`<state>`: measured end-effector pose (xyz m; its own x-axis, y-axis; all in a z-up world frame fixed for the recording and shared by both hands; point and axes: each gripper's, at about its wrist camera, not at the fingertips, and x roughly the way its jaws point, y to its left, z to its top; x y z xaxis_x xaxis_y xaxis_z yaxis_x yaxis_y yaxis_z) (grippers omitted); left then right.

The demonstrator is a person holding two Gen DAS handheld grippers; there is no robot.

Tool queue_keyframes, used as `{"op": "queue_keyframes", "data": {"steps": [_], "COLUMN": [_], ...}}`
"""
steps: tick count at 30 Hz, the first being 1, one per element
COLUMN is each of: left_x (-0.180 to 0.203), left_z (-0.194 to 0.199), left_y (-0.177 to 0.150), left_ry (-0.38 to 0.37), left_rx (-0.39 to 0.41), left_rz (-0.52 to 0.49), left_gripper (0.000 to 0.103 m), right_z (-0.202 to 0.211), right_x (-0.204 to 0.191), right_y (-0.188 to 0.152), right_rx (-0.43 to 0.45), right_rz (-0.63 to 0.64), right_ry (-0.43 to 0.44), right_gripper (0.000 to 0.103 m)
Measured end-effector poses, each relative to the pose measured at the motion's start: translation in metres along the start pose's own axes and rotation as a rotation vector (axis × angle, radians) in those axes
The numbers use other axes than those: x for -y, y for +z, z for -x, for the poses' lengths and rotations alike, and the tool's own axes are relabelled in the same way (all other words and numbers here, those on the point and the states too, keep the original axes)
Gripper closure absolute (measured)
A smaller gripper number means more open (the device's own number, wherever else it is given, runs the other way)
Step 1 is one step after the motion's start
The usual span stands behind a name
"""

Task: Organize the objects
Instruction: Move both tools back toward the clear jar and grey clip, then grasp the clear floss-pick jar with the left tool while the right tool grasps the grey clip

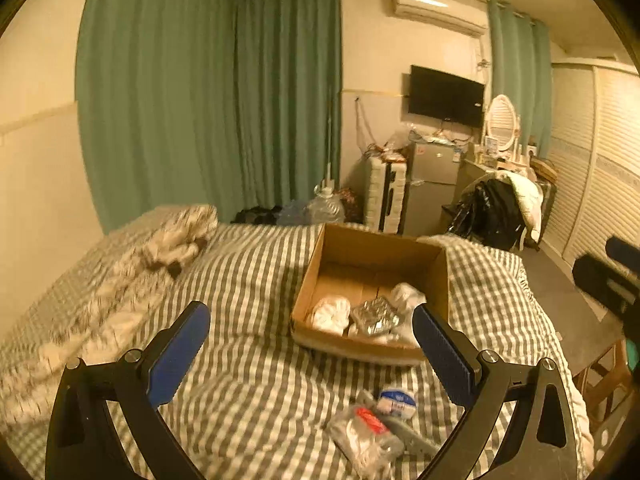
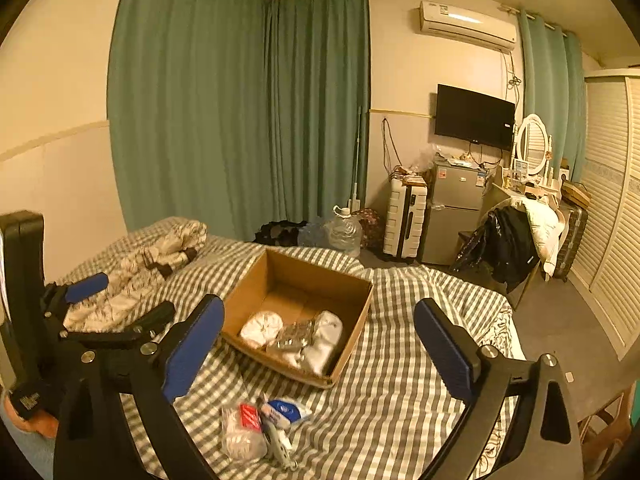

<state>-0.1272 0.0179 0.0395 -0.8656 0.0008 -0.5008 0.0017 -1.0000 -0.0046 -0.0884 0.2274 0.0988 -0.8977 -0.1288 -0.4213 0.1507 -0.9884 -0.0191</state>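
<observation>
Both grippers, left gripper (image 1: 311, 354) and right gripper (image 2: 319, 350), spread wide, holding nothing — I'm between picks.
Next I'd drop onto the clear packet (image 2: 242, 432) and carry it to the cardboard box (image 2: 356, 320).

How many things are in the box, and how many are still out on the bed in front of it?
In the cardboard box: 3 (white bundle, silver foil pack, second white bundle)
Loose on the bed: 3 (clear bag with red label, blue-and-white packet, white object)
Total: 6
</observation>
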Motion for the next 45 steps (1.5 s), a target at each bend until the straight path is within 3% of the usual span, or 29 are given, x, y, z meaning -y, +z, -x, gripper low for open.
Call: {"op": "queue_keyframes", "data": {"steps": [5, 15, 22, 33, 40, 42, 45], "left_x": [0.001, 0.018, 0.051, 0.058, 0.074, 0.071, 0.066], "left_z": [-0.023, -0.075, -0.084, -0.112, -0.126, -0.134, -0.13], "left_y": [-0.037, -0.109, -0.134, -0.157, -0.175, -0.179, -0.178], "left_ry": [0.066, 0.034, 0.02, 0.027, 0.044, 0.037, -0.013], "left_rx": [-0.066, -0.278, -0.319, -0.372, -0.438, -0.468, -0.469], "left_rz": [0.004, -0.007, -0.081, -0.072, -0.173, -0.16, -0.135], "left_gripper": [0.0, 0.0, 0.0, 0.001, 0.001, 0.004, 0.029], "right_z": [-0.027, -0.096, -0.106, -0.105, -0.104, -0.105, -0.104], "right_x": [-0.001, 0.017, 0.026, 0.031, 0.029, 0.028, 0.026], "right_y": [-0.045, -0.12, -0.134, -0.138, -0.139, -0.139, -0.141], "right_rx": [-0.079, -0.299, -0.342, -0.349, -0.347, -0.351, -0.357], "right_rz": [0.022, -0.045, -0.077, -0.102, -0.105, -0.103, -0.099], "right_ry": [-0.014, -0.009, -0.048, -0.054, -0.047, -0.047, -0.046], "right_gripper": [0.006, 0.006, 0.006, 0.006, 0.006, 0.006, 0.006]}}
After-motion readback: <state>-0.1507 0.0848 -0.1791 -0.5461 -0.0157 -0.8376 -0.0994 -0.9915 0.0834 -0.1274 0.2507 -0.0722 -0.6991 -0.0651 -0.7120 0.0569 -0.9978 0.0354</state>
